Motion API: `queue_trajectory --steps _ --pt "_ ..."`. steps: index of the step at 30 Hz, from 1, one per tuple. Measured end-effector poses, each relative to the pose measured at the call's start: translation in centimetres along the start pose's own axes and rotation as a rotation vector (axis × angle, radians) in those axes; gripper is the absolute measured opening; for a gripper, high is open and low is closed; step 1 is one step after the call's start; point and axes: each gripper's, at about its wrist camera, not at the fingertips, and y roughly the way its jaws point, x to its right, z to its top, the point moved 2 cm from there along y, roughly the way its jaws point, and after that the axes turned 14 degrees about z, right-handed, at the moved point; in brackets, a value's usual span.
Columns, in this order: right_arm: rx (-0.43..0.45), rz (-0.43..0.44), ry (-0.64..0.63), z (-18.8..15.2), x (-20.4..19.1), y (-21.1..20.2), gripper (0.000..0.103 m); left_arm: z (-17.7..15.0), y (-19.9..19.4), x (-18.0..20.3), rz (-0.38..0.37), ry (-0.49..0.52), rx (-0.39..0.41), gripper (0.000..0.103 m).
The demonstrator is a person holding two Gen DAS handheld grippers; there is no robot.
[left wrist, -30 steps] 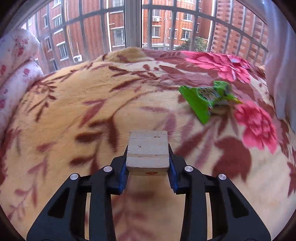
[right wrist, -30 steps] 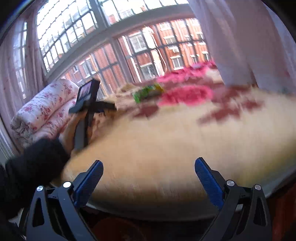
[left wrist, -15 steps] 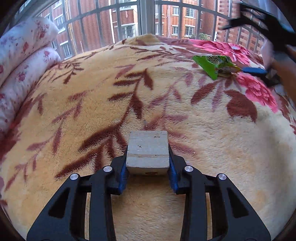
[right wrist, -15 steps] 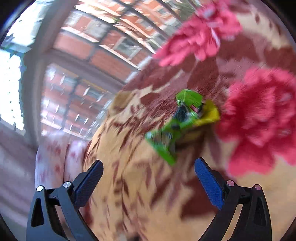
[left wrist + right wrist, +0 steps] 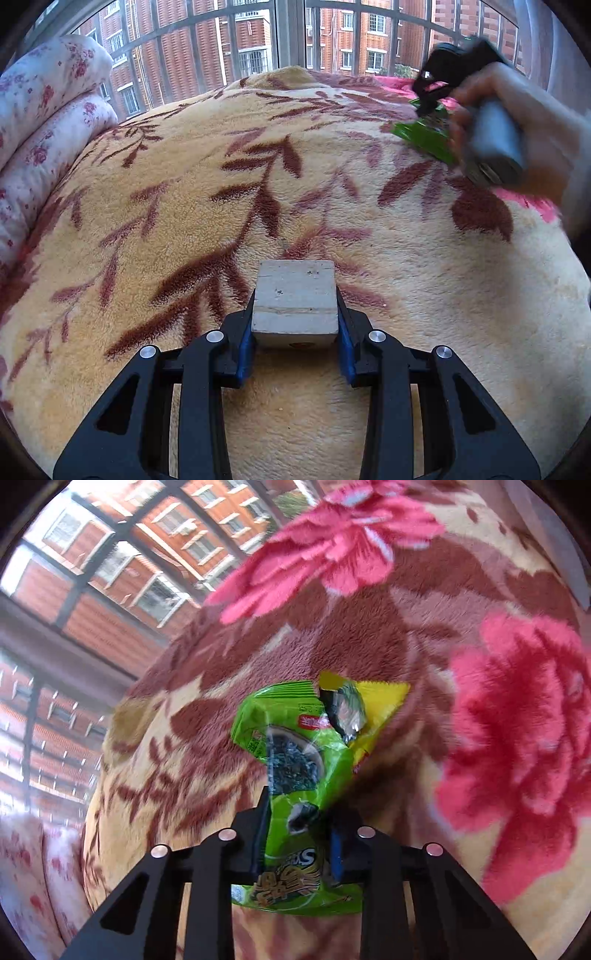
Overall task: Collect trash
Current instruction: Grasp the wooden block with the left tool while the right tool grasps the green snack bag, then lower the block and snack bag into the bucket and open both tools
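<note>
Brick apartment blocks [image 5: 255, 40] fill the barred window [image 5: 291, 33] behind a bed covered by a plush blanket [image 5: 184, 206], cream-coloured with brown leaf sprays and, toward the right side, big pink flowers [image 5: 517, 716]. A rolled quilt [image 5: 40, 122] in a white, rose-printed cover lies along the left edge of the bed.

Seen from the left wrist, the left claw [image 5: 295, 325] hangs low over the blanket with its blue-padded fingers pressed against the two sides of a pale, greyish block [image 5: 295, 299], which sits squarely between them. Far across the bed, at the upper right of that view, the person's right hand [image 5: 517, 122] holds the other tool, blurred, with a strip of green wrapper showing beneath it.

The right wrist view shows that claw up close. The right claw [image 5: 295, 834] is pinched on a crumpled green snack wrapper [image 5: 295, 760], whose lower printed end hangs down past the fingers toward the camera while its upper end stands up in front of them. A yellow wrapper [image 5: 380, 705] with a torn, silvery inside lies touching the green one at its upper right; whether the fingers also catch it cannot be told. Both wrappers sit over the brown patch of the blanket between two pink flowers, and I cannot tell whether they touch the fabric or hang just above it.
</note>
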Motion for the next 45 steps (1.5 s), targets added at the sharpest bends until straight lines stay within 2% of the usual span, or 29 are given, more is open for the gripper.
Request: queue_trajectory --steps 3,6,8,11,14,19,22,26,28,31,37,45 --pt "0.009 0.101 -0.095 -1.0 0.6 -4.0 0.025 -0.1 -0.4 -0.6 -0.028 -0.036 0.017 0.035" --pt "-0.025 0.179 -0.302 -4.8 0.4 -10.2 0.025 -0.2 -1.0 -1.0 -0.041 -0.058 0.052 0.035" --pt "-0.034 0.188 -0.432 -7.8 0.2 -13.9 0.025 -0.1 -2.2 -1.2 -0.033 -0.064 0.087 0.035" --pt "-0.007 0.142 -0.694 -14.1 0.5 -20.3 0.025 -0.8 -5.8 -1.8 -0.051 -0.068 0.119 0.034" --pt "-0.040 0.203 -0.765 -19.7 2.9 -26.3 0.026 -3.1 -10.1 -2.6 -0.041 -0.050 0.132 0.035" --pt "-0.056 0.250 -0.824 -28.2 7.1 -33.3 0.026 -9.5 -16.6 -3.3 -0.050 -0.026 0.133 0.035" --pt "-0.048 0.244 -0.855 -32.2 8.7 -35.1 0.026 -14.3 -18.4 -3.1 -0.052 -0.006 0.108 0.035" --pt "-0.063 0.231 -0.877 -36.4 10.9 -34.5 0.027 -20.4 -18.3 -2.6 -0.044 0.019 0.035 0.035" --pt "-0.106 0.199 -0.894 -38.2 12.1 -32.9 0.027 -22.9 -17.4 -2.4 -0.054 0.032 -0.015 0.035" --pt "-0.192 0.205 -0.884 -40.5 13.5 -31.0 0.027 -25.6 -15.8 -2.2 -0.066 0.039 -0.097 0.035" --pt "-0.310 0.181 -0.853 -42.7 15.3 -28.5 0.027 -26.3 -14.6 -2.1 -0.076 0.051 -0.139 0.035" --pt "-0.377 0.163 -0.838 -43.1 16.1 -27.3 0.034 -26.7 -13.1 -1.2 -0.062 0.097 -0.203 0.036"
